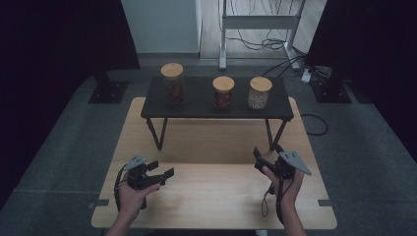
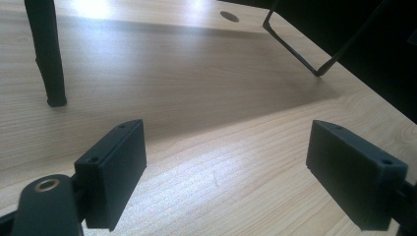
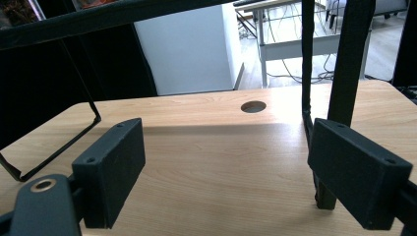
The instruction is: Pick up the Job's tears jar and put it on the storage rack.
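Two hands enter from the bottom edge of the high view, each carrying one gripper above the near half of the tabletop (image 1: 216,196). The left hand (image 1: 132,194), at lower left of the frame, holds the left gripper (image 1: 162,171) with its fingers pointing toward the upper right, angled in over the wood; in the left gripper view the two black fingers (image 2: 115,172) stand wide apart with only bare wood between them. The right hand (image 1: 285,184), at lower right, holds the right gripper (image 1: 256,158) with its fingers aimed toward the upper left and its grey plate (image 1: 295,161) on top; in the right gripper view its fingers (image 3: 113,169) are likewise spread wide and grip nothing. A cable (image 1: 265,201) trails from the right gripper across the wood. Neither gripper touches any object. Across the upper middle of the high view a low black shelf (image 1: 196,105) stands on thin legs on the far half of the tabletop and carries three jars, well apart from both grippers: a tall jar (image 1: 173,84) at the left, a middle jar (image 1: 223,92) and a pale-filled jar (image 1: 259,92) at the right, each closed with one round wooden lid. Counted: two hands, two grippers, one shelf, three jars, three lids.
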Motion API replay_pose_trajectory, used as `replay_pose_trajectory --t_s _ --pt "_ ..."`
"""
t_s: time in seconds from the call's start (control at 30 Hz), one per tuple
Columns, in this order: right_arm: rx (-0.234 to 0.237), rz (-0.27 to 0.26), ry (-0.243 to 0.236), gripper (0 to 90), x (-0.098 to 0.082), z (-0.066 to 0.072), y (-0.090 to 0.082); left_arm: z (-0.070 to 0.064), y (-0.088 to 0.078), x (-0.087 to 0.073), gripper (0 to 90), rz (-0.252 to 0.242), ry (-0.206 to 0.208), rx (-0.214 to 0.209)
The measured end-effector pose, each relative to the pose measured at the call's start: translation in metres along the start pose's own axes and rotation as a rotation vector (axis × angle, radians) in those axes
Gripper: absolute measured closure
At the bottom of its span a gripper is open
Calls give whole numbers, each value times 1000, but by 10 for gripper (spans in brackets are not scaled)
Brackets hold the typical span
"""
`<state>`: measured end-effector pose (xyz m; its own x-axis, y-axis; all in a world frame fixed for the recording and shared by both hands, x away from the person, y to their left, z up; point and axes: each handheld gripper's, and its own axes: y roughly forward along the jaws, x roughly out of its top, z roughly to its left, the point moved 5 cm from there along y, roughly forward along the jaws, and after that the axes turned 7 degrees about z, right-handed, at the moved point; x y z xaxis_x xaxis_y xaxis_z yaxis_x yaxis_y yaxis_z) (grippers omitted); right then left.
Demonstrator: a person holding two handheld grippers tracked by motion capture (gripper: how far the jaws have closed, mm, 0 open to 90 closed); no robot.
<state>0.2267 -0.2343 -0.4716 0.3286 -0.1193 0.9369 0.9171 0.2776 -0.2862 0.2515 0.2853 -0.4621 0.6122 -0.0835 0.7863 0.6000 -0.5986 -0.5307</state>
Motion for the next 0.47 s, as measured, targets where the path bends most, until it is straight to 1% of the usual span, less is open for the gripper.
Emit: replay_pose_trajectory --t_s 0.3,0.47 --pt "0 -2 -5 136 -1 2 0 0 0 0 150 0 3 -2" --pt "10 -12 -3 136 -2 3 -1 0 -1 1 150 -7 1 -5"
